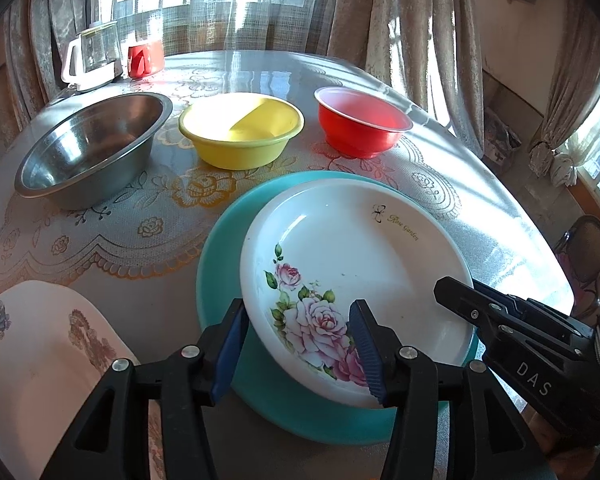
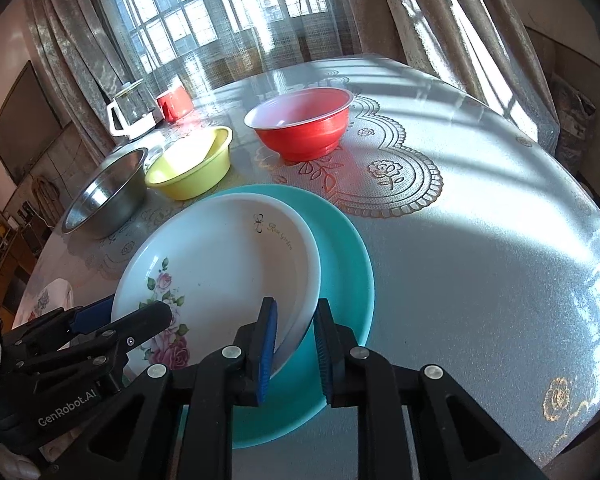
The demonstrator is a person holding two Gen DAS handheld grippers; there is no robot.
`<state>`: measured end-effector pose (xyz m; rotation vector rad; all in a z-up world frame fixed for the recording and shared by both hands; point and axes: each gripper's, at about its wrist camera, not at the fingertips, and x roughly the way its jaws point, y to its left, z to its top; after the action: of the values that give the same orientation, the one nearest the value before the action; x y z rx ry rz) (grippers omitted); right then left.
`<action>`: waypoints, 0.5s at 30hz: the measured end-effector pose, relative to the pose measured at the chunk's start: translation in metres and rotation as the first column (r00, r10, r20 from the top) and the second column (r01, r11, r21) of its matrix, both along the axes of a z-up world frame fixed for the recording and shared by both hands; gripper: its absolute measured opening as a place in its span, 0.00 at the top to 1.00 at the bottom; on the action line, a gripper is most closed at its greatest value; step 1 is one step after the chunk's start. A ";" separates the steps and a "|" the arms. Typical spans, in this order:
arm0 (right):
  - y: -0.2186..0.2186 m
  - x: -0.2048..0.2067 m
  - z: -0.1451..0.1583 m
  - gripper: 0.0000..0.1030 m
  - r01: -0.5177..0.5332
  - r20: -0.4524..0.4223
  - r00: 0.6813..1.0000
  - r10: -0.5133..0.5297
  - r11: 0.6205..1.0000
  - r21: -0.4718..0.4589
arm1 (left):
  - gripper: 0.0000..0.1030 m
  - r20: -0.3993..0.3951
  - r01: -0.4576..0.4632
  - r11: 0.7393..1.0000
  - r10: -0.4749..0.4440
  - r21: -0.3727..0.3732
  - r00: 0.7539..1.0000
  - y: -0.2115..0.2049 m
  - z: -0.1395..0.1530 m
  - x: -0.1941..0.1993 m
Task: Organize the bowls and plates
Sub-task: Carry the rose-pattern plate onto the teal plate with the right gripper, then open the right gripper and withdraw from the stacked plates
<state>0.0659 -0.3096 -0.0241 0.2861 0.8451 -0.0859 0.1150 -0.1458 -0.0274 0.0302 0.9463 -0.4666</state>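
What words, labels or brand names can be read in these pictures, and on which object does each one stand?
"Rose Garden": white floral plate, beside a small emblem.
"DAS": body of the right gripper, in the left wrist view.
"GenRobot.AI": body of the left gripper, in the right wrist view.
Red marks on the patterned white plate: cut off, unreadable.

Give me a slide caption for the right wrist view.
Right claw straddles the floral white plate's rim atop the teal plate; three bowls wait behind.
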 end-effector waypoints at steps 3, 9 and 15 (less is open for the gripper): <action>0.001 0.000 -0.002 0.80 0.002 -0.010 1.000 -0.002 1.000 0.007 | 0.44 0.023 -0.022 1.000 0.022 0.019 0.999 0.002 0.000 -0.003; 0.004 -0.001 -0.005 0.74 0.000 -0.014 1.000 0.000 1.000 0.012 | 0.40 0.044 -0.023 1.000 0.023 0.018 0.999 0.002 0.003 -0.008; 0.004 -0.003 -0.004 0.70 0.007 -0.015 1.000 -0.007 1.000 0.013 | 0.39 0.073 -0.055 0.998 0.053 0.024 0.996 0.009 0.007 -0.011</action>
<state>0.0634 -0.3052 -0.0284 0.3006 0.8593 -0.0889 0.1041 -0.1369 -0.0201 0.0447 0.8802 -0.4004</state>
